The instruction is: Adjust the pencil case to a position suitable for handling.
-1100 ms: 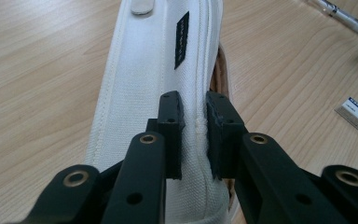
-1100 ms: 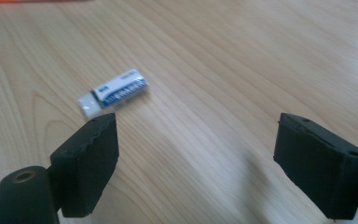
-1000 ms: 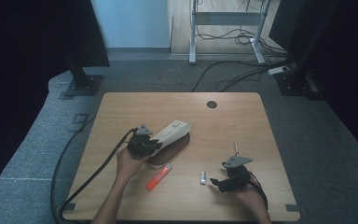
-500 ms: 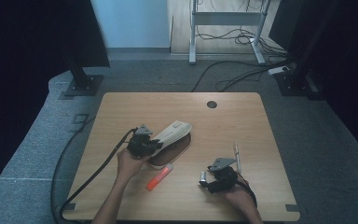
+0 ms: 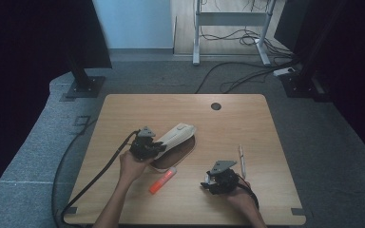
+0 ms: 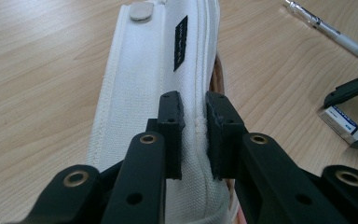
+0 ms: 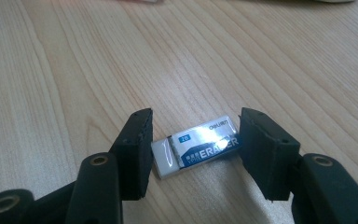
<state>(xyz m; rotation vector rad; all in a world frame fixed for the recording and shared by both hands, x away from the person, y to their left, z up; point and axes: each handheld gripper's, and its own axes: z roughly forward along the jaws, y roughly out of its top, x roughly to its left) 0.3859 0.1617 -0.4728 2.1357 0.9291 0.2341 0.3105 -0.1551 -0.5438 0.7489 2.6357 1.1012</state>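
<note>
Left claw [image 6: 195, 135] is pinched on the near edge of a white fabric pencil case [image 6: 163, 65], its two black jaws pressed against a fold of the cloth by the zip seam; seen from above, that claw [image 5: 158, 148] holds the case [image 5: 176, 135] tilted up off the wooden desk [image 5: 247, 123], the far end of the case raised over its brown underside. Right claw [image 7: 193, 140] sits low over the desk toward the person's side and to the right of the pencil case, its jaws partly spread and just now closing around a white eraser [image 7: 196, 145] in a blue printed sleeve. The eraser lies flat on the wood between the two pads; the left pad is at or nearly at its white end, while a sliver of gap shows at the right pad, so it is not yet squeezed. In the high view this claw [image 5: 208, 182] and the hand behind it rest near the front edge of the desk. An orange highlighter [image 5: 163, 180] lies just in front of the pencil case, between the two hands. A clear pen [image 5: 241, 159] lies to the right of the case, just beyond the right claw.
</note>
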